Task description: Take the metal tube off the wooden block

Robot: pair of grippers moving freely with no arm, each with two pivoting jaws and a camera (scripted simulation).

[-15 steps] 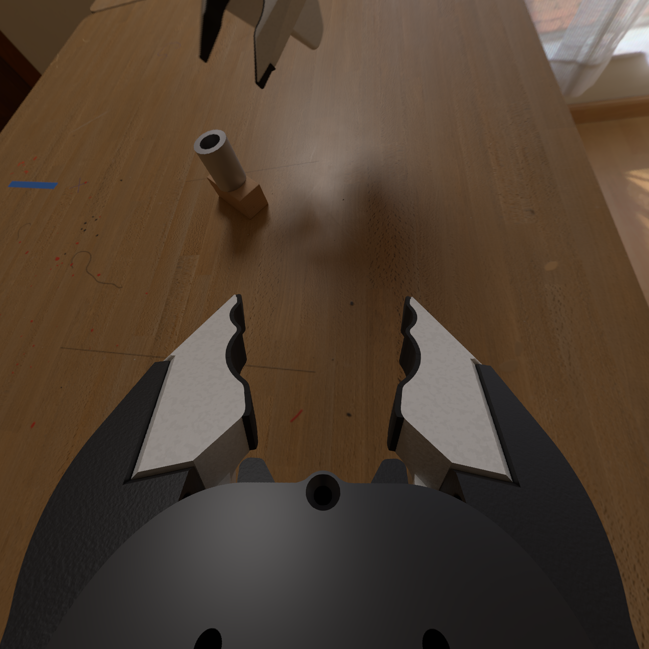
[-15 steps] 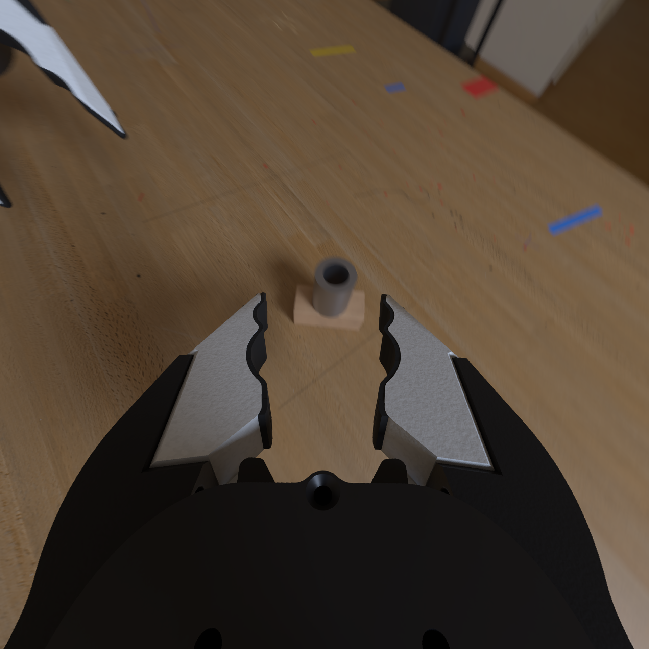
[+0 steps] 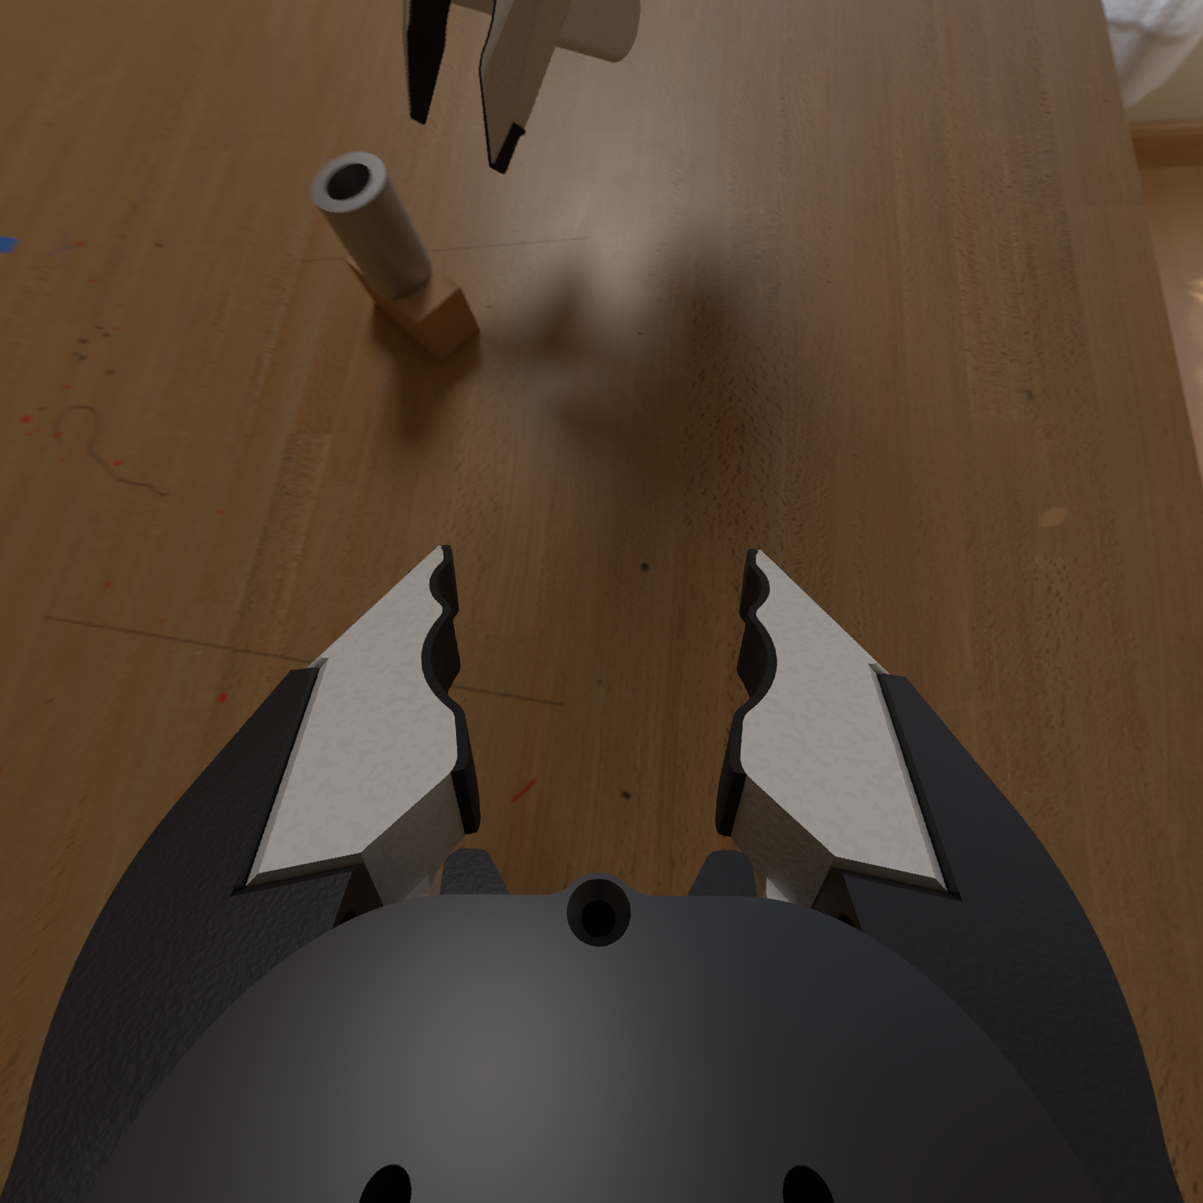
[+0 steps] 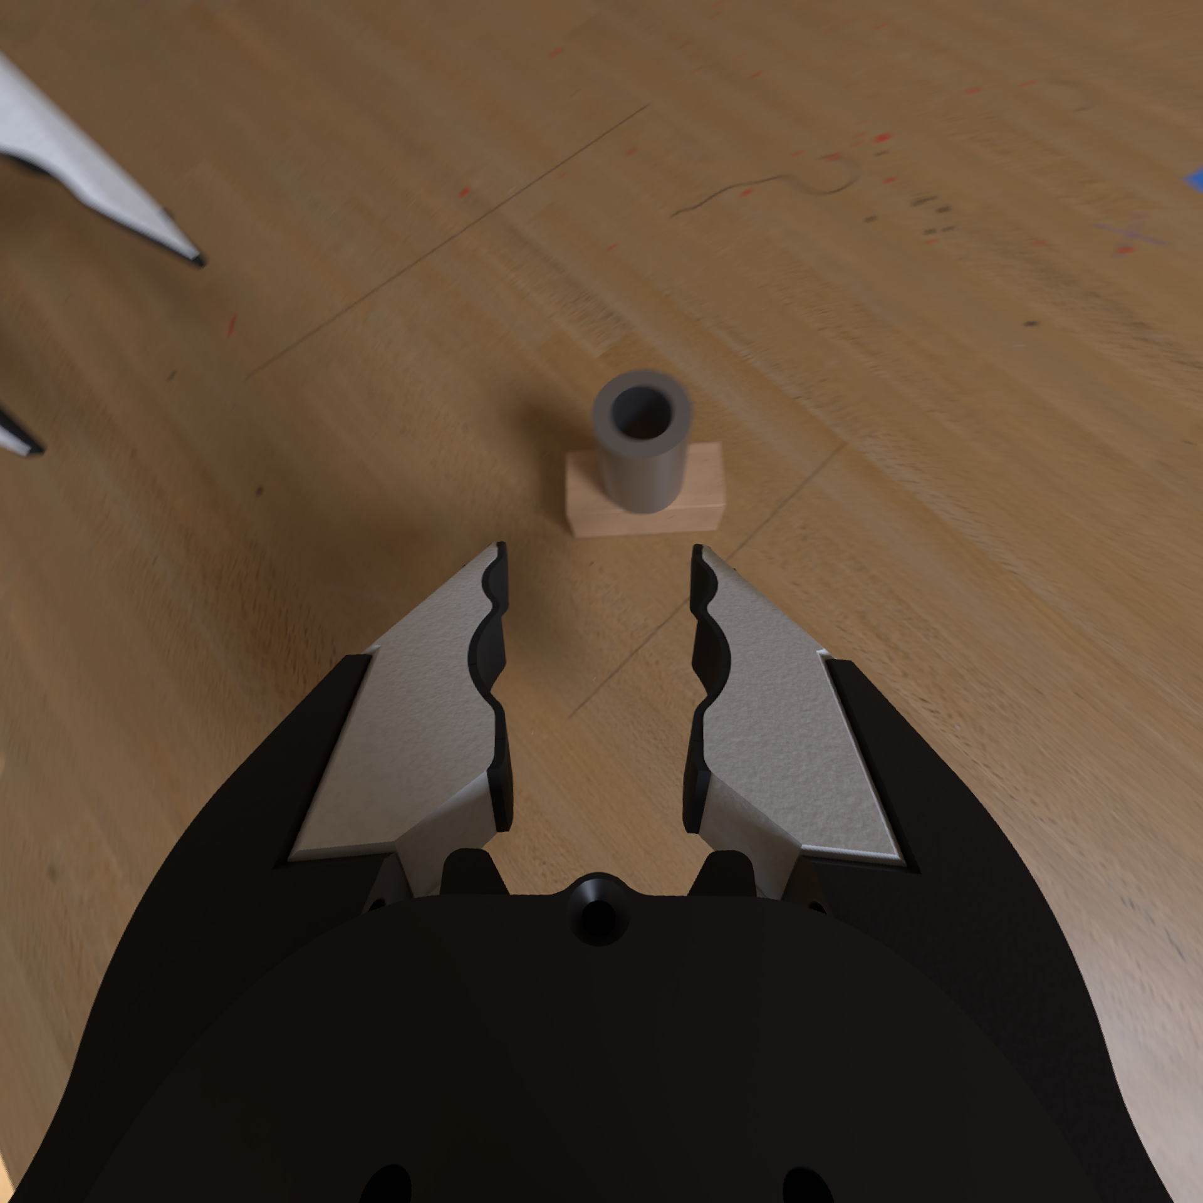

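Observation:
A grey metal tube (image 4: 643, 449) stands upright on a small wooden block (image 4: 703, 485) on the wooden table. In the left wrist view the tube (image 3: 374, 228) and block (image 3: 442, 319) sit at the upper left. My right gripper (image 4: 597, 550) is open and empty, hovering just short of the block and pointing down at it; it also shows in the left wrist view (image 3: 465, 140) above and just right of the tube. My left gripper (image 3: 597, 553) is open and empty, well back from the block; its fingers (image 4: 97, 176) show at the left edge of the right wrist view.
The wooden table (image 3: 846, 390) has paint specks, a thin squiggle mark (image 3: 110, 456) and pencil lines. Its right edge (image 3: 1165, 325) borders a lit floor. A bit of blue tape (image 4: 1194, 179) lies at the far right.
My right gripper has moved closer to the tube and tilted more steeply down over it. My left gripper has also moved nearer; tube and block appear larger. The tube stays on the block.

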